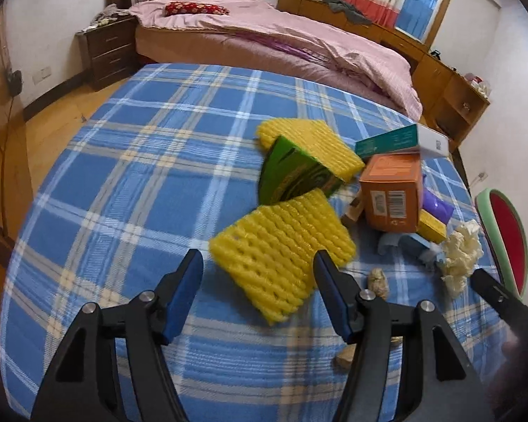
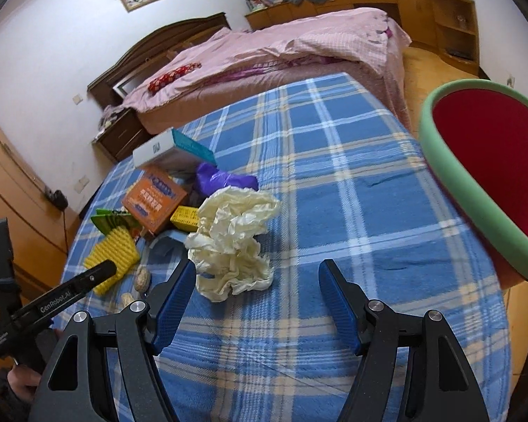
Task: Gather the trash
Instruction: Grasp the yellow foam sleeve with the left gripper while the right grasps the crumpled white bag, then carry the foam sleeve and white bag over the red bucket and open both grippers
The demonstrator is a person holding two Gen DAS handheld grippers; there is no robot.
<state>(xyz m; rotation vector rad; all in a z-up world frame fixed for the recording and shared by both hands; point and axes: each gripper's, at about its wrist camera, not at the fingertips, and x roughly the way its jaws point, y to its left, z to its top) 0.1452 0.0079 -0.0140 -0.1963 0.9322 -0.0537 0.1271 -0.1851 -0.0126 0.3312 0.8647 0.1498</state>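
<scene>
Nearest the left camera, the left hand-held gripper stands open and empty over a yellow foam net on the checked surface; closing carelessly could pinch the cloth too. Just right, the right hand-held gripper, also open and empty, sits beside crumpled paper, which may slip out. Farther off, boxes could topple, and the bin at the far right risks a knock.
</scene>
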